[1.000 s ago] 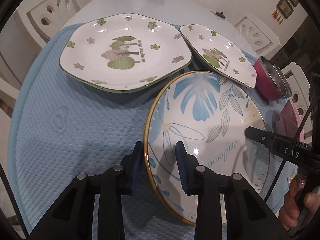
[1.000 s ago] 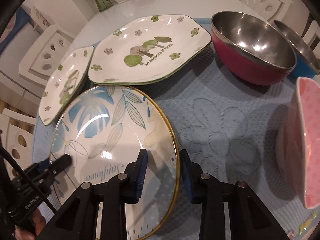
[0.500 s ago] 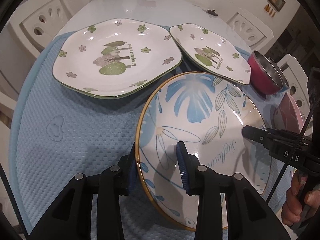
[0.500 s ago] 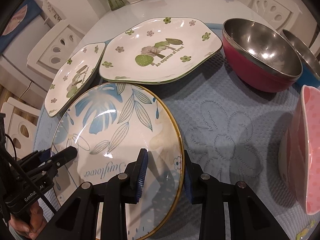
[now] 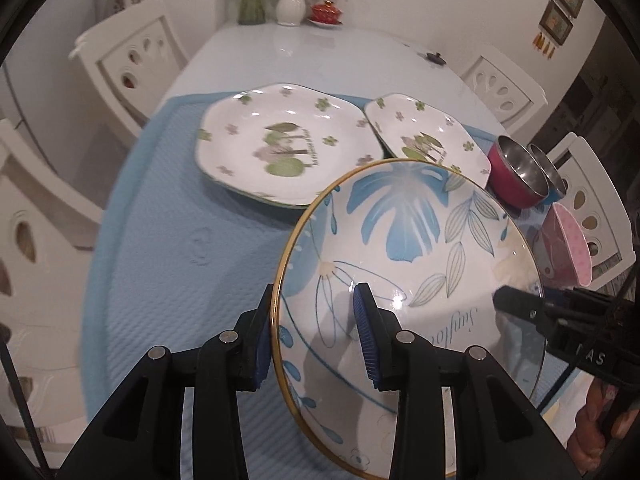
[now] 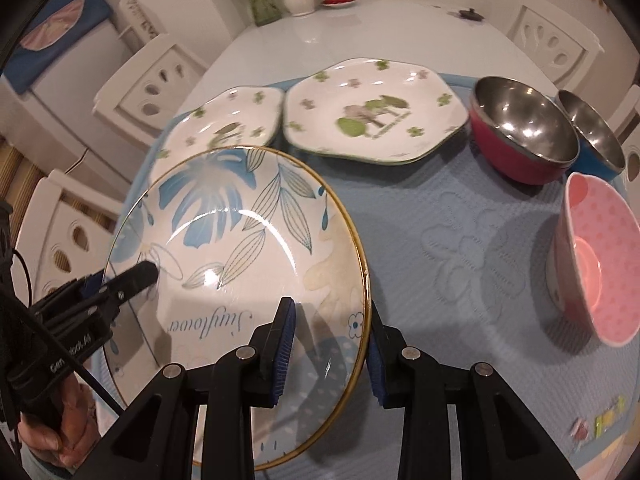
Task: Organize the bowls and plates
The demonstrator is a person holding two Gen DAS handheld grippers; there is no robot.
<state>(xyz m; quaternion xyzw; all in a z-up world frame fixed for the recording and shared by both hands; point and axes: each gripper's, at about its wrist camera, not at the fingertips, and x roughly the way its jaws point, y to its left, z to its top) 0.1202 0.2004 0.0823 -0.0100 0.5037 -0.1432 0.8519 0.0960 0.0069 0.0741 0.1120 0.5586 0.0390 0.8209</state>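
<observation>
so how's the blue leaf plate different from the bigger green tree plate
The blue leaf plate is round with a gold rim; the bigger green tree plate is angular-edged with a green rim. The blue leaf plate is tilted, gripped at opposite rims by the left claw and right claw; the tree plate lies flat on the mat. Both are white, glossy, with printed lettering.

The round blue-leaf plate (image 6: 224, 240) is showing the script word "Sunflower" along its near edge, upside down from the right wrist. On the left wrist view only "Sunflo" is showing. The left tool (image 6: 86, 292) is carrying white letters starting "Gen", the rest unclear. The right tool (image 5: 516, 300) is showing "AS". The green-tree plate (image 6: 372, 112) is carrying a blurred, unreadable line.
</observation>
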